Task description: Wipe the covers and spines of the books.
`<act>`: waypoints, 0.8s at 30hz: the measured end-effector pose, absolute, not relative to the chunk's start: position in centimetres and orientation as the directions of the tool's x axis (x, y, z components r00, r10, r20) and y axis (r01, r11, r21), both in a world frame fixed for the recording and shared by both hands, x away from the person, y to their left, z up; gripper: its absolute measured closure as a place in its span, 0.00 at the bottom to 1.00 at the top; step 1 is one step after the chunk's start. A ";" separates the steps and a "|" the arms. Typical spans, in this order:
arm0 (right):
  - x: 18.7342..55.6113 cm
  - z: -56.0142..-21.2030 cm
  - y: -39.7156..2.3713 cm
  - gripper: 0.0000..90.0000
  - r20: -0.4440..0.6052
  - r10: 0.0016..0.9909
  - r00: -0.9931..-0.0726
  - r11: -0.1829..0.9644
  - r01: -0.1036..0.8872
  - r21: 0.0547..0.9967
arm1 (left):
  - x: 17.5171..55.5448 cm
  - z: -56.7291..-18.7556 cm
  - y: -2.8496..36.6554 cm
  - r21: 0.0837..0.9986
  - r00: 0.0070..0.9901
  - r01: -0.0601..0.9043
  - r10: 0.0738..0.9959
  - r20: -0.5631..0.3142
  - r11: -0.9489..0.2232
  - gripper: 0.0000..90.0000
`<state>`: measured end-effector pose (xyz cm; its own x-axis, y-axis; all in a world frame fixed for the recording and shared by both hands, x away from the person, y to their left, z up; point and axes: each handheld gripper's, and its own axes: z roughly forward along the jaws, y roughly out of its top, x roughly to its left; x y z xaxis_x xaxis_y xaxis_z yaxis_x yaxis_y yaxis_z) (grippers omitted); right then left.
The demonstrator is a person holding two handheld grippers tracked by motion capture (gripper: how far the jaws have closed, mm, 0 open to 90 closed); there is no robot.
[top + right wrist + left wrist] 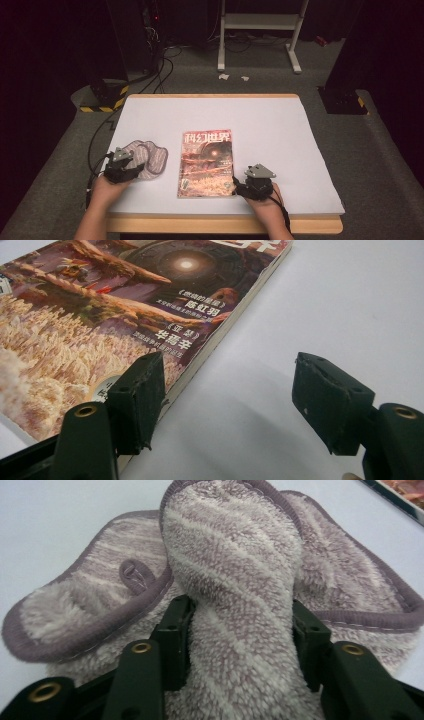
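Towel [240, 555]: fluffy terry cloth, mottled mauve and white, smooth stitched binding. Magazine [115, 305], right of the towel: glossy printed paper cover. Table [280, 130]: matt pale sheet, wooden edge. Left gripper [240, 630] and right gripper [227, 400]: matt black plastic, brass eyelets.

black two-jaw grippers, brass rivets, grey three-cornered top plates, black cables

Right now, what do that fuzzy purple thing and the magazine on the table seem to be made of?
The cloth looks like soft plush terry or microfibre: fuzzy mauve-and-white pile, a stitched purple binding round the edge and a small hanging loop. The left gripper pinches a fold of it. The magazine looks like paper with a glossy printed cover; light reflects off it, and its edge shows stacked pages.
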<state>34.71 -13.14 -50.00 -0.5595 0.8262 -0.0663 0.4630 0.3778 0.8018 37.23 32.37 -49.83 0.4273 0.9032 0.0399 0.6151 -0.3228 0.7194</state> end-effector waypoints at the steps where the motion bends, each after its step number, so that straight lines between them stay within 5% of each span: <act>1: 34.7 -50.0 -13.2 0.33 -0.061 0.826 -0.560 0.373 0.464 0.803 | 37.2 -49.9 32.4 0.724 0.429 0.611 0.903 0.039 -0.321 0.61; 12: 34.7 -49.9 -13.7 0.34 -0.049 0.832 -0.553 0.355 0.463 0.812 | 36.9 -49.4 33.3 0.763 0.411 0.597 0.911 -0.025 -0.249 0.66; 24: 34.6 -49.7 -14.5 0.38 -0.047 0.837 -0.545 0.336 0.444 0.831 | 35.1 -46.3 32.6 0.871 0.443 0.455 0.896 -0.041 -0.185 0.68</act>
